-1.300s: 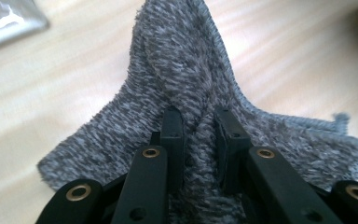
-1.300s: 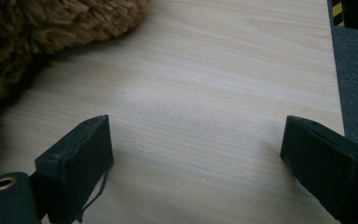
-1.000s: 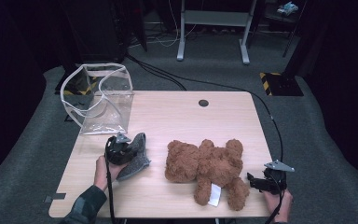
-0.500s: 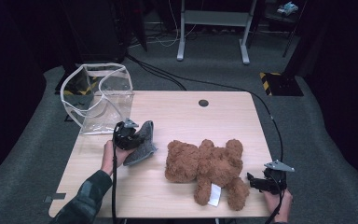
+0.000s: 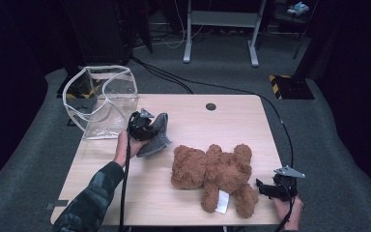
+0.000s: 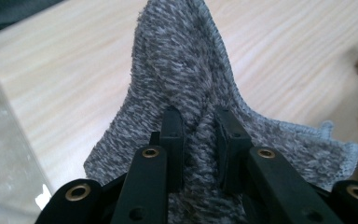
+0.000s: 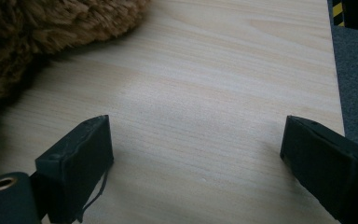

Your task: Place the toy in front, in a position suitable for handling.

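**Left claw clamped on grey cloth beside clear bag; right claw apart at bench edge**

High view: the wooden bench (image 5: 198, 121) carries a clear plastic bag (image 5: 104, 99) at its far left corner, standing open with a white-trimmed rim; the left claw (image 5: 142, 126), held in a hand on a camouflage-sleeved forearm, sits just beside the bag's near right side; a grey cloth (image 5: 157, 135) is gathered at the claw, part raised against it and part draped onto the bench toward the near side; a brown teddy bear (image 5: 212, 169) lies flat near the middle right, a white label at its lower end, apart from the cloth; the right claw (image 5: 265, 189) rests at the near right corner, just beside the bear's leg; a dark round grommet (image 5: 210, 106) marks the far side of the bench; a black cable runs off the bench's right edge.

Left gripper view: the claw (image 6: 199, 140) is clamped on a ridge of the grey cloth (image 6: 186, 70), the fabric pinched up between the two black jaws and peaking beyond them; bench surface lies behind; the clear bag (image 6: 4, 158) shows at the left edge; brown fur at the right edge.

Right gripper view: the claw (image 7: 196, 149) stands wide apart with bare bench (image 7: 214, 70) between the jaws; the teddy bear (image 7: 32, 32) fills the upper left corner, clear of both jaws.
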{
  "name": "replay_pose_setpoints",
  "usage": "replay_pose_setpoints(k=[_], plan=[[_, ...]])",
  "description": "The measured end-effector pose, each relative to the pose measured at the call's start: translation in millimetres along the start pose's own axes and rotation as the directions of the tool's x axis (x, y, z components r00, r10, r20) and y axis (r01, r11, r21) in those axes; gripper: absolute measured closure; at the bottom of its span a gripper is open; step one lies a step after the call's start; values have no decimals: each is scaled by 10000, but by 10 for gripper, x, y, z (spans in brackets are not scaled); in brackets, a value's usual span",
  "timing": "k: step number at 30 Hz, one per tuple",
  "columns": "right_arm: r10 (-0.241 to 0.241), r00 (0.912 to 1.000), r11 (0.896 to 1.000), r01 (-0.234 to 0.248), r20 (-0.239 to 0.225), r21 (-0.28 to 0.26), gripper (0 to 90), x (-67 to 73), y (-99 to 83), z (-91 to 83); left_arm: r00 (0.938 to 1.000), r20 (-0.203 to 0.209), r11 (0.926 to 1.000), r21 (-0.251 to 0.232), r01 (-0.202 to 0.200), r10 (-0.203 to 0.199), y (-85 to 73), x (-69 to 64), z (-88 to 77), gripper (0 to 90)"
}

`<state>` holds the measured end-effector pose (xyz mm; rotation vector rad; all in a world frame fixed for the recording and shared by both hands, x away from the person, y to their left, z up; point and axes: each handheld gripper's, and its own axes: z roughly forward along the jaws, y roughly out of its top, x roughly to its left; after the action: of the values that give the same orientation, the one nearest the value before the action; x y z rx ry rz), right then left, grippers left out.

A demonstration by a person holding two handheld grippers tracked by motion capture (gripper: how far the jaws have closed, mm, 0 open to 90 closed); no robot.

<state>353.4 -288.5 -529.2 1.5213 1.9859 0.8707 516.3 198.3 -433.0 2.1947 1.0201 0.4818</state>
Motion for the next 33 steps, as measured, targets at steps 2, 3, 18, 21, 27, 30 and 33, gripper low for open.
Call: replay_pose_setpoints(k=[2, 3, 18, 21, 27, 30, 33], plan=[[2, 10000, 10000, -2, 1, -2, 85, 0, 0, 0, 10000, 21, 10000, -29, -35, 35, 59, -16, 47, 755], [7, 10000, 10000, -7, 0, 7, 85, 0, 0, -1, 10000, -2, 9999, -71, -78, 78, 91, -26, 71, 755], [-4, 10000, 10000, 4, -7, -3, 85, 0, 0, 0, 9980, -27, 9977, -274, -627, 627, 414, -159, 359, 752], [2, 10000, 10000, -2, -6, -7, 85, 0, 0, 0, 9976, 105, 9975, -194, -681, 683, 472, -188, 418, 750], [-23, 10000, 10000, 23, -13, 5, 86, -1, -1, -1, 9962, 380, 9969, -88, -776, 779, 589, -249, 545, 748], [-2, 10000, 10000, 2, -5, -6, 86, 0, -1, 0, 9947, 580, 9964, -88, -846, 849, 631, -289, 621, 745], [-2, 10000, 10000, 2, -5, -4, 85, 0, -1, 0, 9938, 713, 9963, -57, -853, 854, 663, -339, 703, 740]])
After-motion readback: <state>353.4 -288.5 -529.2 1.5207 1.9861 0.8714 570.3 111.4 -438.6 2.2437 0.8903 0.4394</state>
